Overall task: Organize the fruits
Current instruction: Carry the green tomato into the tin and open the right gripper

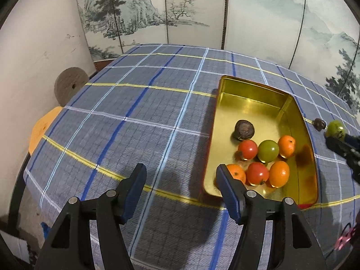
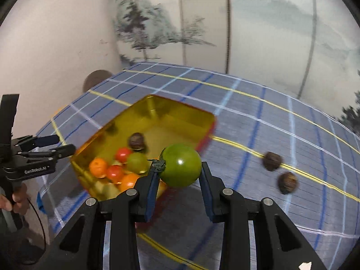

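A gold tin (image 1: 247, 94) lies on the checked cloth and holds several fruits: oranges (image 1: 279, 173), red tomatoes (image 1: 248, 149), a green tomato (image 1: 267, 150) and a brown fruit (image 1: 244, 130). My left gripper (image 1: 181, 175) hangs open over the cloth at the tin's near left corner, with nothing between its fingers. In the right wrist view my right gripper (image 2: 180, 167) is shut on another green tomato (image 2: 181, 165), held above the tin's (image 2: 171, 114) near right edge. Two brown fruits (image 2: 272, 160) (image 2: 288, 182) lie on the cloth to the right.
A painted folding screen (image 1: 157, 11) stands behind the table and a white wall (image 1: 33, 56) is at the left. A round grey disc (image 1: 69, 85) leans by the table's left edge. A person's hand (image 2: 18, 198) holds the left gripper's handle.
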The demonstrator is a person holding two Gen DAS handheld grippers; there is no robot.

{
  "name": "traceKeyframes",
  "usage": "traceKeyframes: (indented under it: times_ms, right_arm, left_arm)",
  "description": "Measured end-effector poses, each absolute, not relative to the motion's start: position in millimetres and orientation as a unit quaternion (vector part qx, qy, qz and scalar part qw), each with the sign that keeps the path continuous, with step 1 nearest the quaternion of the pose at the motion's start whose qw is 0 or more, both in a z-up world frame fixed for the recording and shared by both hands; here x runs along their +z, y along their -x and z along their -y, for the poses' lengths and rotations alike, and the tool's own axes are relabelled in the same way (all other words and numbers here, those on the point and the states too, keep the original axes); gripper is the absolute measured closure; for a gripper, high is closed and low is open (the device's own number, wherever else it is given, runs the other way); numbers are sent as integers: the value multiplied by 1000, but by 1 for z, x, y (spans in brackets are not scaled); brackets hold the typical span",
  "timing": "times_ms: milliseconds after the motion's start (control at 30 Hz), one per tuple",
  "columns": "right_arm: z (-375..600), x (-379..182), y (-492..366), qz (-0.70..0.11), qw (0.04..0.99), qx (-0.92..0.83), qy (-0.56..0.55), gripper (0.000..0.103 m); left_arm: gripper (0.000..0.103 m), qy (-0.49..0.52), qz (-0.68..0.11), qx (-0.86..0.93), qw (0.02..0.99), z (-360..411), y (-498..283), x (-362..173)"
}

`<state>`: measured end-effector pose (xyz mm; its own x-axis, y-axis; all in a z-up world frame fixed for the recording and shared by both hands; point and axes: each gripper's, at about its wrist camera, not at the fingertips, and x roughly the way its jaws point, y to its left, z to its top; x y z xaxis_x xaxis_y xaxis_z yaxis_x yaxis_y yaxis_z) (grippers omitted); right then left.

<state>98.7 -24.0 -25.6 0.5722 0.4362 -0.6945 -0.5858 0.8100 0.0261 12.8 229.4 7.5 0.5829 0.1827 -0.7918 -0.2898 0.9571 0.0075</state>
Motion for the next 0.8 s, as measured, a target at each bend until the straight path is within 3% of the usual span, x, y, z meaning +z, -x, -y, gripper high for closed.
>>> traceKeyframes:
  times_ms: [800]
  right_arm:
    - [-42, -61, -100, -394, 853, 310, 145, 71]
  left_arm:
    - [38, 88, -441, 162, 878, -260, 6, 7]
